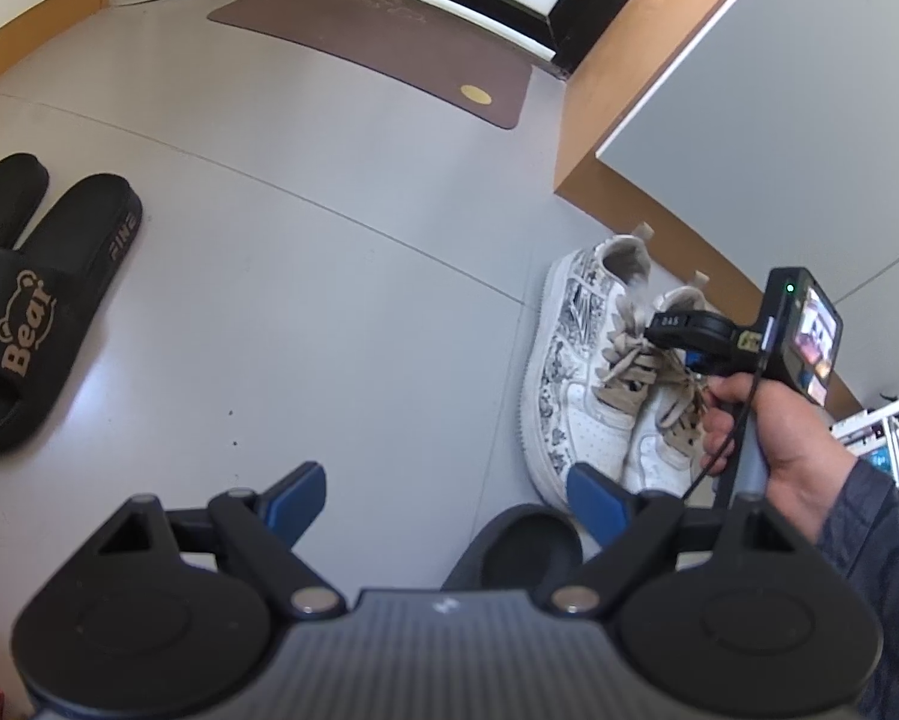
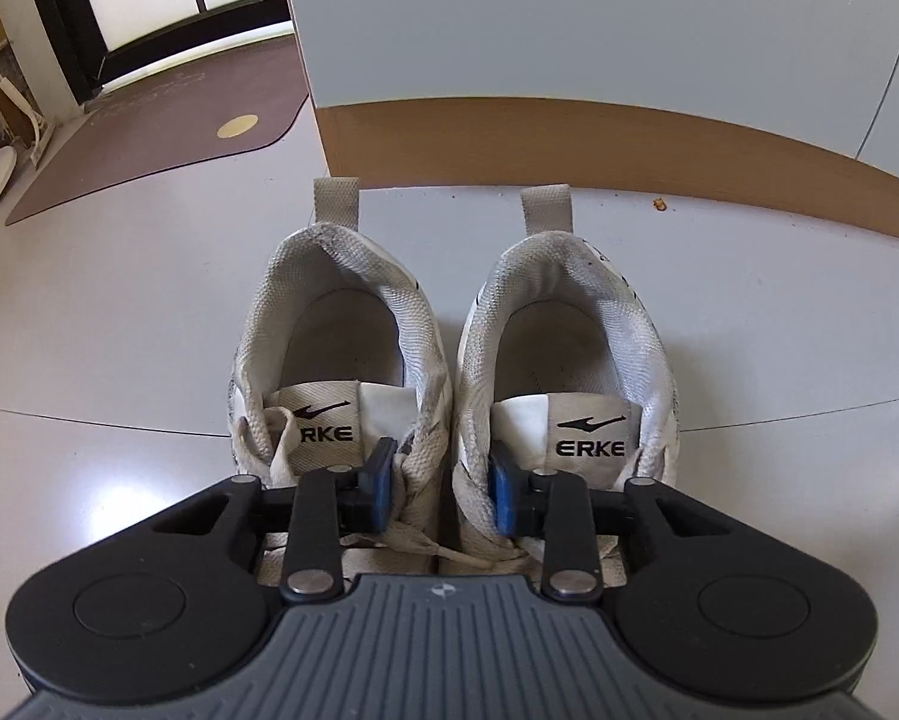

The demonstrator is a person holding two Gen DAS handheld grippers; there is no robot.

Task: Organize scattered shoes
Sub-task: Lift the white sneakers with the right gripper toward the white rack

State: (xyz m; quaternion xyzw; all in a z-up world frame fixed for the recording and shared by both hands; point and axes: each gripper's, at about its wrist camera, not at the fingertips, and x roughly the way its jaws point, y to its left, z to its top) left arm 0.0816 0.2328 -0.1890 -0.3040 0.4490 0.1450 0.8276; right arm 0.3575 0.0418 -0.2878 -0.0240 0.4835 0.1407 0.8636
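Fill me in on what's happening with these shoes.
A person is tidying shoes on the floor with a handheld gripper in each hand. The right gripper has its pads pinching the adjoining inner sides of a pair of white ERKE sneakers, which stand side by side with their heels toward a wooden cabinet base. The left gripper hangs open over bare floor, holding nothing. A pair of black Bear slides lies off to its left.

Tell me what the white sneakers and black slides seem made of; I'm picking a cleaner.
White sneakers: smooth printed uppers, probably synthetic leather; woven mesh collar lining, flat woven fabric laces, scuffed grey. Black slides: matte, one-piece look, likely moulded foam or rubber, tan printed lettering.
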